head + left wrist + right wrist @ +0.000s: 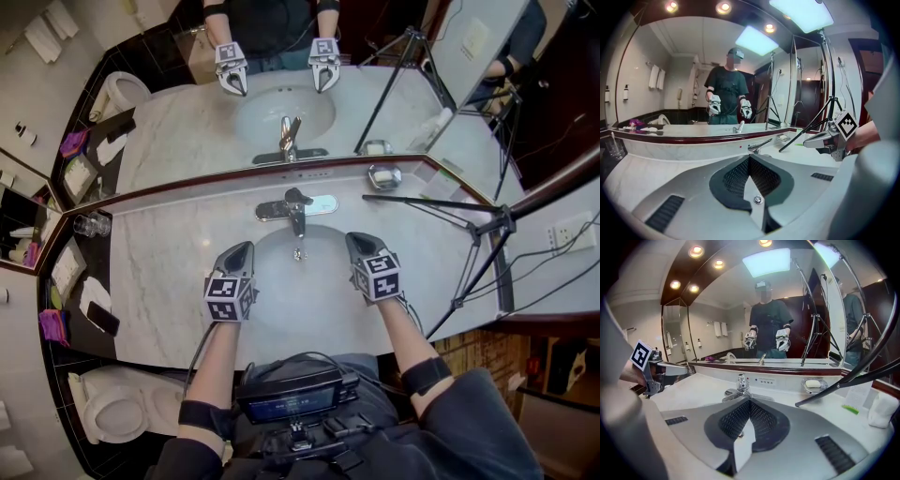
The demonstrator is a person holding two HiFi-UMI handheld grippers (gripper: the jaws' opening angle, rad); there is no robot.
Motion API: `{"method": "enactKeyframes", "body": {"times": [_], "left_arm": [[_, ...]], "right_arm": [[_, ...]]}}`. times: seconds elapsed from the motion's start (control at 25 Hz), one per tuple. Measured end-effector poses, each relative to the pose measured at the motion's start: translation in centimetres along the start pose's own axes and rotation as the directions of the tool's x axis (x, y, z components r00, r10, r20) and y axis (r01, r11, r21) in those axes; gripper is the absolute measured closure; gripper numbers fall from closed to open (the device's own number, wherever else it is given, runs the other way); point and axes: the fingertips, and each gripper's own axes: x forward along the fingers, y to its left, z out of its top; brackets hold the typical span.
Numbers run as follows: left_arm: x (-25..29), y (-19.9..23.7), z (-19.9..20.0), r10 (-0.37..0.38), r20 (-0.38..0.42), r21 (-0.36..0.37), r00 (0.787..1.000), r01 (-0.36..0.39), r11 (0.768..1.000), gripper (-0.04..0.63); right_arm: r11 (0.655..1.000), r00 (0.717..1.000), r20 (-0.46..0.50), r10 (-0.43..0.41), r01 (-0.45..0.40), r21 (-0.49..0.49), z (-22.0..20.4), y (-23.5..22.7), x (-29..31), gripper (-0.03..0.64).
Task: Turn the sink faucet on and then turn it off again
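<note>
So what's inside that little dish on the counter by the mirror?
A white bar of soap lies in the soap dish. The soap covers the middle of the dish, so whatever might be under it cannot be seen.

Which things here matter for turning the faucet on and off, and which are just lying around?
For the job: faucet, sink basin, left gripper, right gripper, both shut.
Just lying about: soap dish, tripod, drinking glasses.

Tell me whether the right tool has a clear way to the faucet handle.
Probably yes: the right tool, shut, hovers over the basin, nothing stands between it and the faucet handle, and the tripod leg lies further right.
</note>
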Motion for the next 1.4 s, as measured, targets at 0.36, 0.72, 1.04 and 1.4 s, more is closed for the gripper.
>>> {"method": "enactKeyframes", "body": {"times": [0.36, 0.72, 1.04, 1.4], "left_arm": [[0.0, 0.4, 0.0, 0.008, -0.001, -0.004, 1.0, -0.008, 1.0, 0.595], [0.3, 1.1, -0.1, 0.019, -0.006, -0.012, 1.0, -0.019, 1.0, 0.595], [0.6, 1.7, -0.3, 0.028, -0.012, -0.022, 1.0, -0.028, 0.999, 0.595], [0.7, 2.2, -1.0, 0.035, -0.026, -0.036, 0.999, -0.036, 0.999, 0.595]], "right_arm": [[0.994, 1.0, -0.01, -0.028, 0.027, -0.103, 0.7, -0.5, 1.4, 0.594], [0.889, 0.998, -0.061, -0.02, -0.01, -0.457, 3.3, 1.4, 4.4, 0.48], [0.589, 0.991, -0.131, 0.008, -0.111, -0.801, 4.9, 3.2, 9.0, 0.414], [0.289, 0.982, -0.19, -0.012, -0.178, -0.941, 5.4, 4.6, 12.7, 0.414]]}}
